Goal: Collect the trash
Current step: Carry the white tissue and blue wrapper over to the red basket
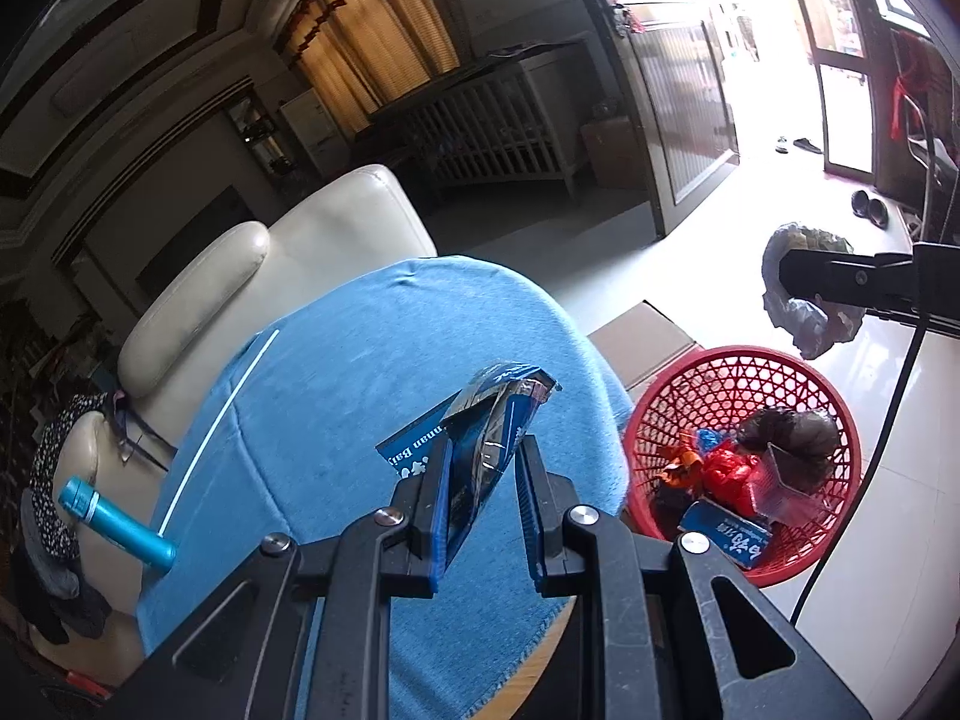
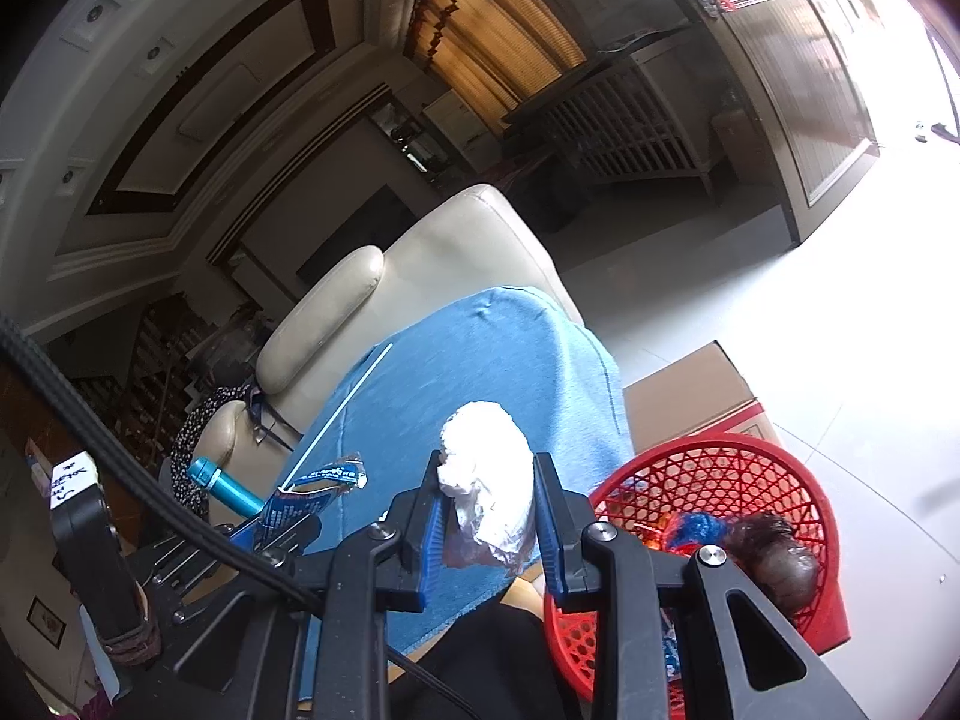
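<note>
Left gripper (image 1: 483,468) clamped on blue snack wrapper (image 1: 489,432) above blue tablecloth (image 1: 360,360), right gripper (image 2: 487,486) pinching crumpled white tissue (image 2: 489,474) between its fingers, red mesh basket (image 2: 798,480) just right, holding trash.

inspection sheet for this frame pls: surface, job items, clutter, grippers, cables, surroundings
Surface: round table under a blue cloth; a thin white stick lies on it.
Job's things: blue wrapper in the left gripper; white tissue wad in the right gripper; red basket on the floor beside the table, already holding trash.
Clutter: teal cylinder at the table edge; cardboard box behind the basket.
Grippers: left shut on the wrapper; right shut on the wad; both above the table.
Cables: black cable hanging over the basket side; braided cable by the left gripper.
Surroundings: cream armchair, crib, bright doorway.
</note>
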